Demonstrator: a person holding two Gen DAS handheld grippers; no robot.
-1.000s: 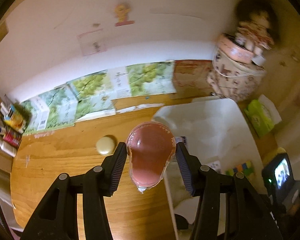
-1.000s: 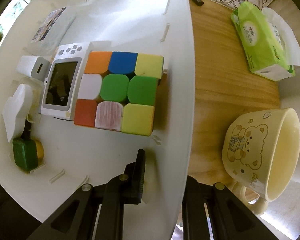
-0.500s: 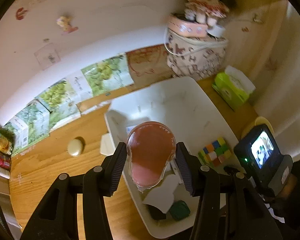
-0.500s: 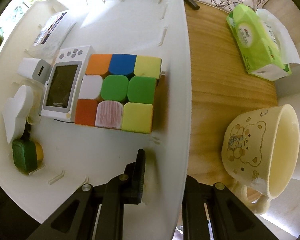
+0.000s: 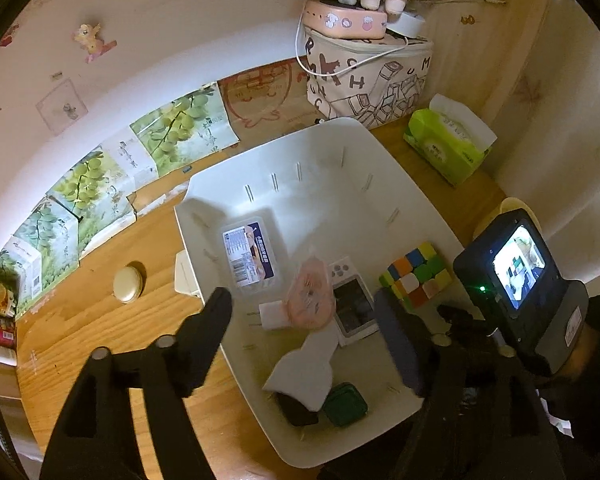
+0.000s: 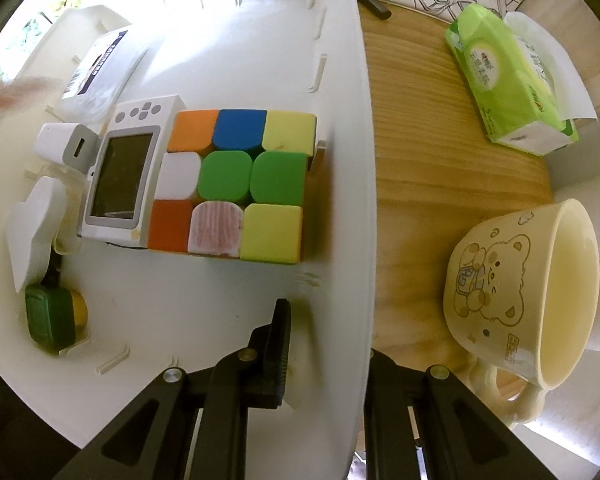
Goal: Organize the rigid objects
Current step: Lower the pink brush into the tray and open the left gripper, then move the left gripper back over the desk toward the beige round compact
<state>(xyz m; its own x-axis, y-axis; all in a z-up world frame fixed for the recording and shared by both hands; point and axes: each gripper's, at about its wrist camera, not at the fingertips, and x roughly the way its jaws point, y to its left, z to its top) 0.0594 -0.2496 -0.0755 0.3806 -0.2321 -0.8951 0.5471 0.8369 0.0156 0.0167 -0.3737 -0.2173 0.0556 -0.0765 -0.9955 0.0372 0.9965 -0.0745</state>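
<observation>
A: Left wrist view first. What about the left gripper?

B: Spread wide, fingers apart at lower centre, nothing between them. Blurred pink case just above, mid-frame, inside the white tray; resting or mid-air, cannot tell.

A: Around it?

B: Labelled clear box to its upper left, white charger at its lower left, small handheld console touching its right, colour cube further right. White cut-out shape below, green case at the lower tray edge. Outside the tray: cream round tin on the wooden table at left, green tissue pack upper right.

A: Right wrist view?

B: Right gripper clamped on the tray's rim, bottom centre, one finger inside the wall, one outside. Cube centre, console pressed against its left side. Pink blur at the left edge. Bear mug lower right on the table, tissue pack upper right.
</observation>
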